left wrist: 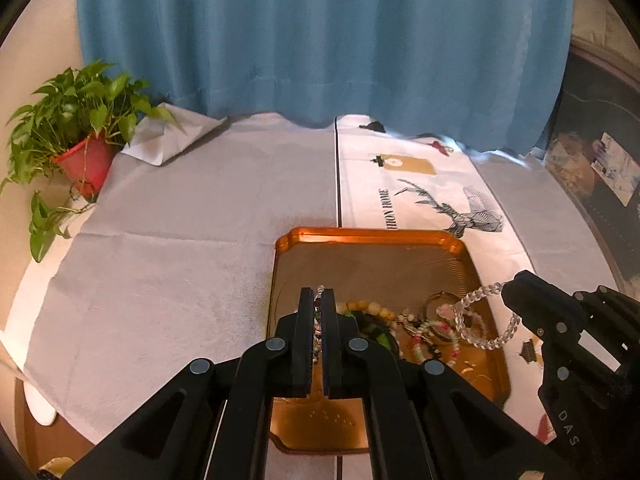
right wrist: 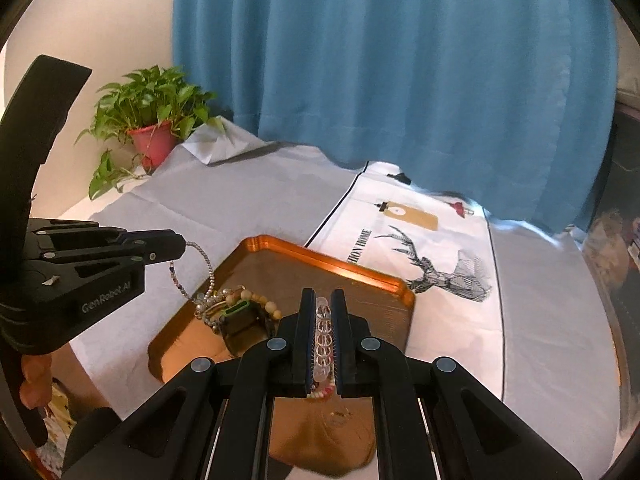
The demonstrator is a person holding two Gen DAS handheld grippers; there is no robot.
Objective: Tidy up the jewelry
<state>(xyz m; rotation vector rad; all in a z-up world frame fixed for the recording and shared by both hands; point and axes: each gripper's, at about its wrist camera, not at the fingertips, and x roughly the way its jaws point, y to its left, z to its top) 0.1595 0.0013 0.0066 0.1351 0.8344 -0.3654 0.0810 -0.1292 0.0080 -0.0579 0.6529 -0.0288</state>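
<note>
The left gripper [left wrist: 318,300] is pinching a thin beaded chain [right wrist: 206,258], and the right gripper [right wrist: 323,304] is clamping a clear bead bracelet [left wrist: 486,322], both over the near copper tray [left wrist: 372,236] where other jewelry [left wrist: 400,322] is lying. The tray is resting on a grey cloth [left wrist: 180,240] beside a deer-print cloth [left wrist: 440,200]. At far left a potted plant [left wrist: 76,128] is standing; a blue curtain [left wrist: 320,40] is hanging behind.

I seem to be in a home: a blue curtain [left wrist: 320,40] hangs behind my surface [left wrist: 180,240], a potted green plant [left wrist: 76,120] stands in the corner, and a deer-print cloth reading "HOME" [right wrist: 432,264] covers part.
</note>
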